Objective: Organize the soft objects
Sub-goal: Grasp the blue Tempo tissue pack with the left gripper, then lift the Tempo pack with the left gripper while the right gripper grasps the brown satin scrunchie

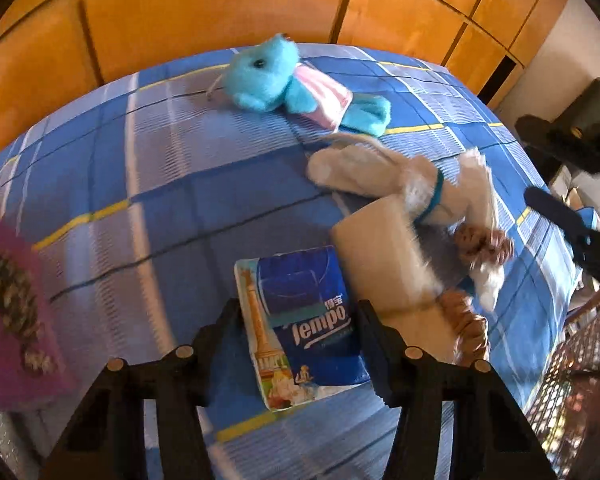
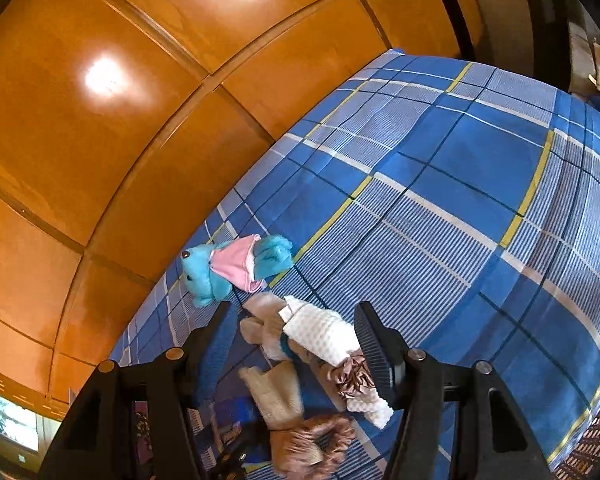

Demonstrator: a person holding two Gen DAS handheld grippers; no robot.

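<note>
the left gripper straddled the tissue pack on the plaid bed, jaws apart, grip not clear. the right gripper hung released over the white cloth, near the blue plush.

A bed fills the room's middle, spread with a blue plaid sheet crossed by white and yellow lines. Behind it runs a wall of glossy orange-brown wooden wardrobe panels — bright patches of light glare on them. At the far right stands a pale wall beside a dark gap.
</note>
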